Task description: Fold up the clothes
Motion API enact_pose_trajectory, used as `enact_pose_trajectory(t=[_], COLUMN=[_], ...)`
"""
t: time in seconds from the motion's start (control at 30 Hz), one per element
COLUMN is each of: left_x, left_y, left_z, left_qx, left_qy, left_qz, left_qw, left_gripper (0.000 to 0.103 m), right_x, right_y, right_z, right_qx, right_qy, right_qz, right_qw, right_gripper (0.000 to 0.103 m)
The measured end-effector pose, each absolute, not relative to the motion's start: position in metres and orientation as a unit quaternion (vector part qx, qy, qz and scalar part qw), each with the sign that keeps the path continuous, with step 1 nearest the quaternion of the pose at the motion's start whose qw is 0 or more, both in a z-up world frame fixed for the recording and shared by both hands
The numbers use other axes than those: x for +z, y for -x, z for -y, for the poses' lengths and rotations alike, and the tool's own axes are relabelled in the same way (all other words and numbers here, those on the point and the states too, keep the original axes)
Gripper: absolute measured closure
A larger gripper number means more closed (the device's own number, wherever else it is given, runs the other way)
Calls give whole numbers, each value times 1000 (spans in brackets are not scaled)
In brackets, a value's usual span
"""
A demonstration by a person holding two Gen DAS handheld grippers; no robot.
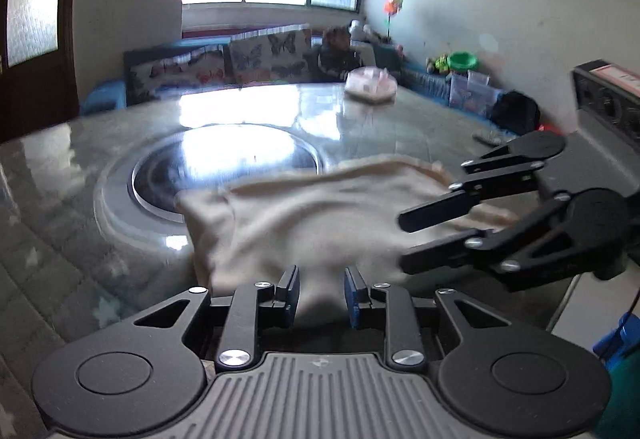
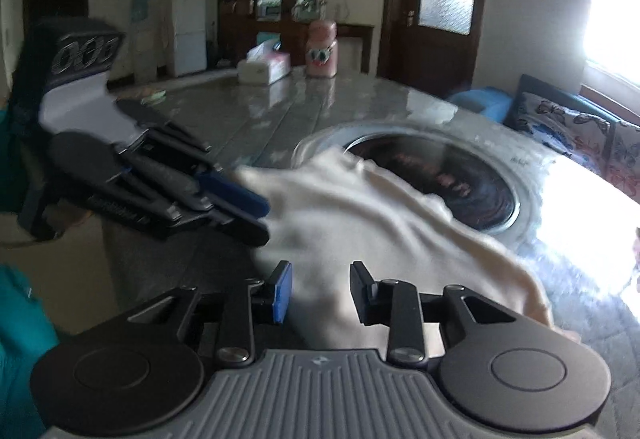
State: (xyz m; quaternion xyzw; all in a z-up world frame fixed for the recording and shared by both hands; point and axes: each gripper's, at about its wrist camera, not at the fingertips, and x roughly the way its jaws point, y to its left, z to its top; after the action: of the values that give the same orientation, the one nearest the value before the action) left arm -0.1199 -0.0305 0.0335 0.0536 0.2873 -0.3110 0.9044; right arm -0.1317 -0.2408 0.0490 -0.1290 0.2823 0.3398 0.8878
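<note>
The cream garment [image 1: 304, 223] lies rumpled on the bench [image 1: 80, 167], its far edge over the round inset [image 1: 224, 163]. Left gripper [image 1: 322, 293] and right gripper [image 2: 320, 291] each hold a near-edge bunch between narrow jaws. Folding looks barely begun; no clean fold shows.

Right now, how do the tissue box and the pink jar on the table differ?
The tissue box is low, boxy and mostly white; the pink jar is taller, rounded and pink. The box lies flat with a tissue sticking out; the jar stands upright, with a face-like print. Both sit at the table's far edge, close together.
</note>
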Motion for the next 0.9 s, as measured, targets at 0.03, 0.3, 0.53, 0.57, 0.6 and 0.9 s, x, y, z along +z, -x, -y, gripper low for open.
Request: enact_pose_trajectory(t=[0.03,0.3,0.53,0.57,0.6,0.9], left_x=[37,32,24,24,25,23], left_y=[117,93,99,99,99,97], left_z=[31,25,8,8,7,2], left_qx=[-308,-256,-239,-238,-236,-220], left_qy=[-51,-41,-33,-30,-30,-26], left_qz=[-280,-290,-302,-303,-304,-312], left_qw=[908,921,922,922,923,924], left_gripper=[76,76,76,76,76,74], right_x=[50,33,30,31,33,37], right_y=[125,106,145,146,144,129], right_z=[239,218,213,213,214,234], right_qx=[335,363,415,417,417,370], right_qy=[124,109,140,142,136,100], right_qz=[-278,-301,-299,-298,-297,-314], right_qw=[892,875,848,847,848,869], right_gripper=[71,67,61,61,61,60])
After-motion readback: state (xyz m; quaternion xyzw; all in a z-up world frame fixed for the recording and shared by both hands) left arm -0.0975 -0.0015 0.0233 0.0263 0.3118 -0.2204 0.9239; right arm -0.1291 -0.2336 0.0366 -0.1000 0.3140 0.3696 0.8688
